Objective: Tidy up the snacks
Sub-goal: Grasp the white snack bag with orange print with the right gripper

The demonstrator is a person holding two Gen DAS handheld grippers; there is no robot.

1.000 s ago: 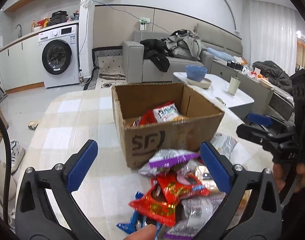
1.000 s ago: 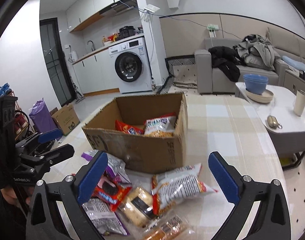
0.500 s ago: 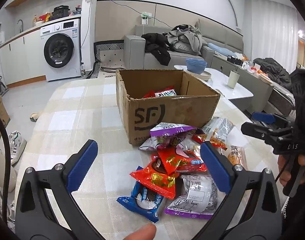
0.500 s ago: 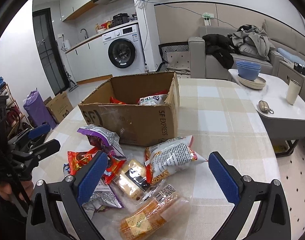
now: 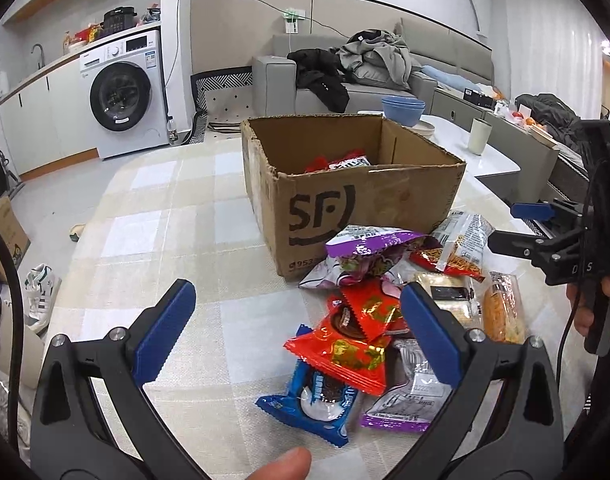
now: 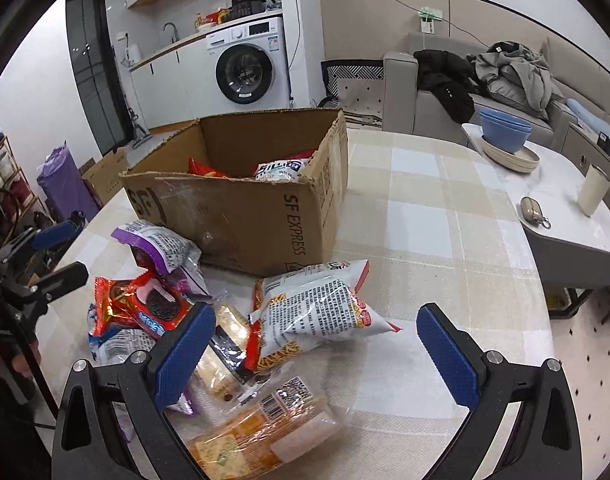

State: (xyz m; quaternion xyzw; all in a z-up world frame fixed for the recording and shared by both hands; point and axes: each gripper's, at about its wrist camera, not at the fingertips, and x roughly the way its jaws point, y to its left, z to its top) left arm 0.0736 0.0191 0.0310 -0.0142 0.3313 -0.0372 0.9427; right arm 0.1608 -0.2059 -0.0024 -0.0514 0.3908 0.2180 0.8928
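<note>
Left tongs [image 5: 297,332] spread wide at lower centre of the left view, holding nothing, above a red packet [image 5: 341,350] and a blue cookie packet [image 5: 311,404]. Right tongs [image 6: 315,344] likewise wide apart and bare, low in the right view, over a white noodle bag [image 6: 313,312] and an orange-filled clear bag [image 6: 261,436]. Cardboard box [image 5: 369,204] at centre frame on the checked worktop [image 5: 153,216], a few packets inside, the loose pile just in front of it. Purple packet [image 6: 157,246] touching the box's near wall.
</note>
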